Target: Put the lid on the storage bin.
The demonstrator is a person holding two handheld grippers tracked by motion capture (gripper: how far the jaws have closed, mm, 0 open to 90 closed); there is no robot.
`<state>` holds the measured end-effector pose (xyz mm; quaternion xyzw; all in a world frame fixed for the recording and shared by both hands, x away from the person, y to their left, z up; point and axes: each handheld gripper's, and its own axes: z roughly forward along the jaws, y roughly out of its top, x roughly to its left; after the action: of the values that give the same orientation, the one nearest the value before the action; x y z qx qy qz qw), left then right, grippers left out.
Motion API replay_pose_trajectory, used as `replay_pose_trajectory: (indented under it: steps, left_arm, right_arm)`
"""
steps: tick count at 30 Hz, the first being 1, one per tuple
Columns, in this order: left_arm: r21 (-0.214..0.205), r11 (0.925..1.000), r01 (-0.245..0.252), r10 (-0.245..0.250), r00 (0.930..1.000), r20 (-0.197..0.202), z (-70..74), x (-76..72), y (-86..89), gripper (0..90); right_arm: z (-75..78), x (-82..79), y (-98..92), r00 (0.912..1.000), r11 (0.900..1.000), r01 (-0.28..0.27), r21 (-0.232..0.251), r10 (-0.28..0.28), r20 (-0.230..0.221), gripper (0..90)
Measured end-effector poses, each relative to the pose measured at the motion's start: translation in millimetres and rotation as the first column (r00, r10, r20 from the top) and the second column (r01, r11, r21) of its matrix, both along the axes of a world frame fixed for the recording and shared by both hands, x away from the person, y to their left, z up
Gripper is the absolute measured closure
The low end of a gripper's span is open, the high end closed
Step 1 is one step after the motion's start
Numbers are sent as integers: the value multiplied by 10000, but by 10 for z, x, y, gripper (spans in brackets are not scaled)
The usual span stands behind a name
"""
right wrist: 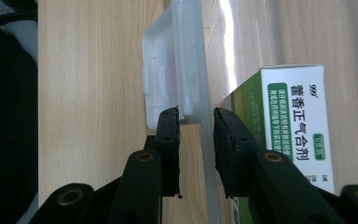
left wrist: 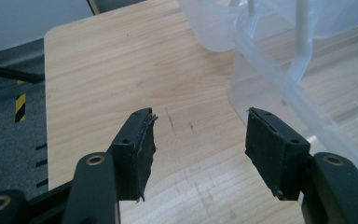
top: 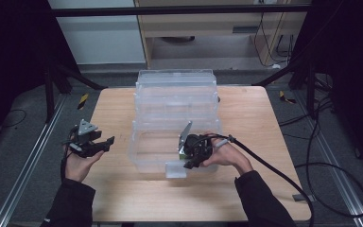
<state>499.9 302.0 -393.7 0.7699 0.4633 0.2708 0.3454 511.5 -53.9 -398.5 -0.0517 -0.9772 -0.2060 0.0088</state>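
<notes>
Writing on the box: the white and green medicine box point(right wrist: 294, 126) carries green Chinese characters that read 藿香正气合剂, the mark "999" near one corner, and a small green tag that seems to say 6 支装; the finer print is too small to read.
Direction of the print: in the right gripper view the line of characters runs up and down the frame, along the box's long side.
Place of the box: inside the clear plastic bin point(top: 153, 151), just behind its front wall and beside the right gripper; in the high view only a sliver of green shows at the gripper.
Bin: a see-through tub in the middle of the wooden table point(top: 123, 194), long side running left to right in the high view, with a second clear bin point(top: 176, 90) just behind it.
Latch: a clear plastic latch tab point(right wrist: 168, 79) hangs off the bin's front wall, on the person's side.
Right gripper point(right wrist: 196, 140): its two pads sit either side of the bin's front wall at the latch, one outside and one inside; a thin gap remains, so it is not yet pinching the wall.
Left gripper point(left wrist: 200, 144): spread wide with nothing between its pads, held over bare table to the left of the bin, pointing toward it.
</notes>
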Motion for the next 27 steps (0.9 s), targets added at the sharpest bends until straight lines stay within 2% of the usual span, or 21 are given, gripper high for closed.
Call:
replay_pose_trajectory:
  steps: [7, 10, 14, 20, 27]
  left_arm:
    - [1, 9972, 741, -741, 9969, 279, 213, 136, -133, 408]
    - [83, 9943, 1064, -1066, 9936, 380, 301, 221, -184, 405]
    - [273, 9865, 1615, -1626, 9856, 465, 410, 328, -263, 399]
    - [512, 9684, 2442, -2467, 9679, 490, 556, 475, -368, 394]
    - [684, 9398, 3348, -3389, 9389, 604, 694, 580, -480, 393]
  right_arm:
    - [-2, -2, -1, 9999, 9999, -155, 8, 155, 75, 722]
    - [-2, -2, -4, 9998, 9998, -205, 12, 205, 82, 723]
    - [-2, 0, -5, 9997, 9997, -226, 13, 226, 75, 724]
    - [-2, 0, -7, 9997, 9997, -241, 23, 240, 79, 724]
    - [-5, 0, -9, 9995, 9995, -293, 65, 293, 127, 724]
